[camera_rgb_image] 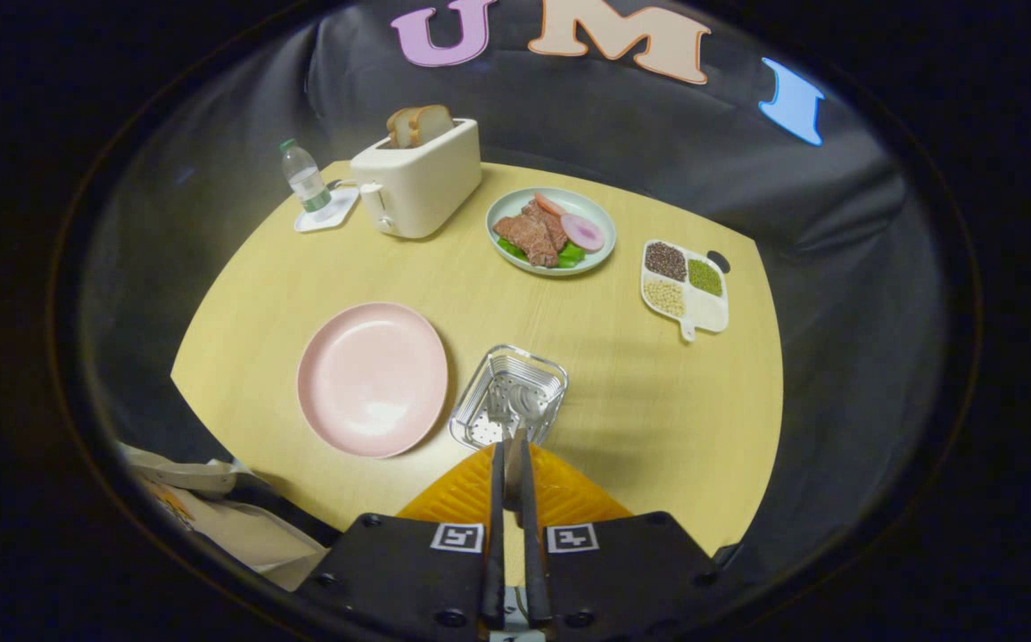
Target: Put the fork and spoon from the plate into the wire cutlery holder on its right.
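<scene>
Your gripper (510,446) is clamped on a utensil handle (514,450), its head (529,401) down inside the holder (508,396); fork or spoon, you cannot tell. The pink plate (373,378) lies just left of the holder on the table (658,401). Beyond stand a toaster (417,176) and bottle (304,176).

High gripper view over table (658,428)

Toaster (417,183), bottle (304,176), meat plate (551,232), divided tray (685,287).
</scene>
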### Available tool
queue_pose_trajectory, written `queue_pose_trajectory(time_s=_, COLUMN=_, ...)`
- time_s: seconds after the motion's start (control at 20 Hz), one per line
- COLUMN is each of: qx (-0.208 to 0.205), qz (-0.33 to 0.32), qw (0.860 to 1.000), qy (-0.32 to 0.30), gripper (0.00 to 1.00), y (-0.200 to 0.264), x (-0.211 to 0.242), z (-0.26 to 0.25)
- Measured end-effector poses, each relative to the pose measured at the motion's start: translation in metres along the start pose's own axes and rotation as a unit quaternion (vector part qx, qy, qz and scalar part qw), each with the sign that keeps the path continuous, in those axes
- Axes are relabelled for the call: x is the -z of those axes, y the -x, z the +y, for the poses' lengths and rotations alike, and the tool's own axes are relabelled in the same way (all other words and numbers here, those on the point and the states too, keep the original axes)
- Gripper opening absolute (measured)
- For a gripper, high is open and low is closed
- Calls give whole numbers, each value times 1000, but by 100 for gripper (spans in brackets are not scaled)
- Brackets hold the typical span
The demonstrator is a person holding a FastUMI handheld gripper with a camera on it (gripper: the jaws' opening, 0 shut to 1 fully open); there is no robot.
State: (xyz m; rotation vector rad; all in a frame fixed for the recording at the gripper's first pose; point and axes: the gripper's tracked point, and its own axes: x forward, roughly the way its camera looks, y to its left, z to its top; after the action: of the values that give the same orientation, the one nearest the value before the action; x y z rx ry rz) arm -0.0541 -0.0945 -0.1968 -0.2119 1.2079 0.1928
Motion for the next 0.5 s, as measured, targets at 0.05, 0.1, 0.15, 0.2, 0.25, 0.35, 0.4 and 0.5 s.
queue_pose_trajectory(time_s=0.05, qx=3, qz=-2, qw=1000, qy=0, gripper=14, y=1, x=0, z=0)
queue_pose_trajectory(time_s=0.1, qx=6, qz=-5, qw=1000, qy=0, gripper=17, y=0, x=-1, z=-2)
queue_pose_trajectory(time_s=0.15, qx=7, qz=-7, qw=1000, qy=0, gripper=21, y=0, x=-1, z=-2)
queue_pose_trajectory(time_s=0.2, qx=8, qz=-11, qw=1000, qy=0, gripper=25, y=1, x=-3, z=0)
queue_pose_trajectory(time_s=0.25, qx=6, qz=-15, qw=1000, qy=-2, gripper=29, y=2, x=-4, z=0)
queue_pose_trajectory(time_s=0.35, qx=7, qz=-24, qw=1000, qy=-1, gripper=38, y=2, x=-5, z=2)
queue_pose_trajectory(time_s=0.4, qx=7, qz=-32, qw=999, qy=1, gripper=44, y=3, x=-7, z=4)
queue_pose_trajectory(time_s=0.5, qx=7, qz=-51, qw=999, qy=-2, gripper=55, y=5, x=-11, z=9)
